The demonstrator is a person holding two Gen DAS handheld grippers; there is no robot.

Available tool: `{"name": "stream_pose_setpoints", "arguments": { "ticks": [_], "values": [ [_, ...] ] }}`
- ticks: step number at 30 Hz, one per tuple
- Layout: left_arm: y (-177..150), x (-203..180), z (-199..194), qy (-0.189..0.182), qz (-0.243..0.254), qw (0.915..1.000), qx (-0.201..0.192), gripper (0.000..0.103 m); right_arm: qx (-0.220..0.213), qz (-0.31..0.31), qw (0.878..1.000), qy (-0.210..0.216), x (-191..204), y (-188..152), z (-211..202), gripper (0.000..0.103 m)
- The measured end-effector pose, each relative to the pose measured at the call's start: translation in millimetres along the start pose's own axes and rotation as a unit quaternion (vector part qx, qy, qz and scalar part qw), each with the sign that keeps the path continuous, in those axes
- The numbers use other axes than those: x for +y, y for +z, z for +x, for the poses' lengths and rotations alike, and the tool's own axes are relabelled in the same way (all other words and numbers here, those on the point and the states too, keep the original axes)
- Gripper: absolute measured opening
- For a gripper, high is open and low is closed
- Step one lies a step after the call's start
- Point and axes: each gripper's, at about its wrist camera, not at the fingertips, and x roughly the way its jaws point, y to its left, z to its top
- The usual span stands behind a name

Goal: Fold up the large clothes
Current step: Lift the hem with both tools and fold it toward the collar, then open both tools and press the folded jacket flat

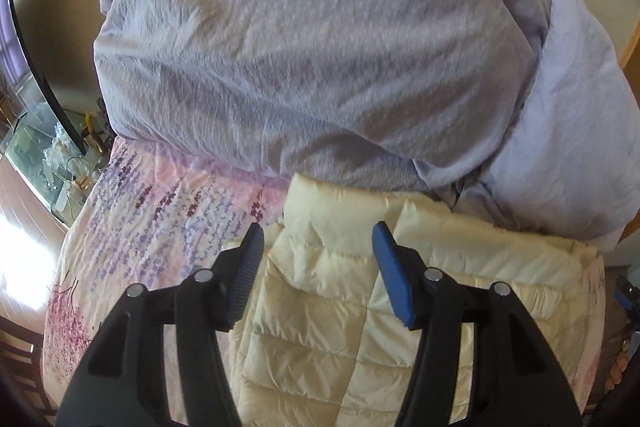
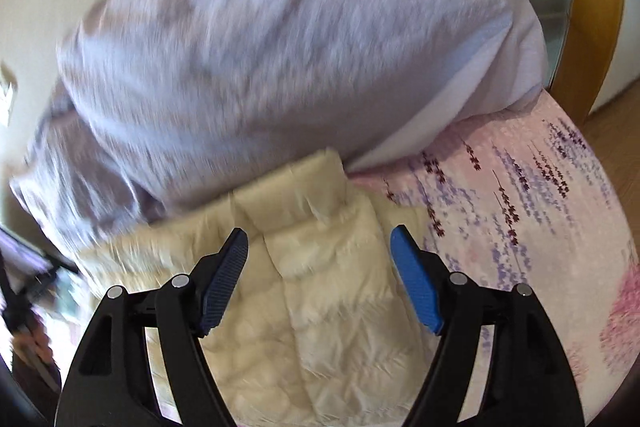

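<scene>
Left wrist view: left gripper (image 1: 318,237) hovers, fingers apart, nothing between them, over a cream quilted puffer jacket (image 1: 340,307) on the floral bedsheet (image 1: 160,211). Behind, a grey duvet (image 1: 300,47) heaps. Right gripper (image 2: 320,241) likewise gapes empty. No writing shows.

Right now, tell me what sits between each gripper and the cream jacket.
Nothing visible does. The left gripper and right gripper both stand open over the cream jacket. The grey duvet lies beyond it, against its far edge.
</scene>
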Motion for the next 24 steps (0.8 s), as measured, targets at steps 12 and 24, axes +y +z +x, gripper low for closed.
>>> {"name": "stream_pose_setpoints", "arguments": {
  "ticks": [12,24],
  "values": [
    [-49.5,-31.6,54.7,0.064,0.009,0.9976,-0.024,0.072,-0.043,-0.13,0.988,-0.071,55.2,-36.9,60.6,0.072],
    [-46.7,-17.9,100.1,0.119,0.016,0.9925,-0.026,0.078,-0.043,-0.129,0.982,-0.133,38.0,-41.4,107.9,0.073]
  ]
}}
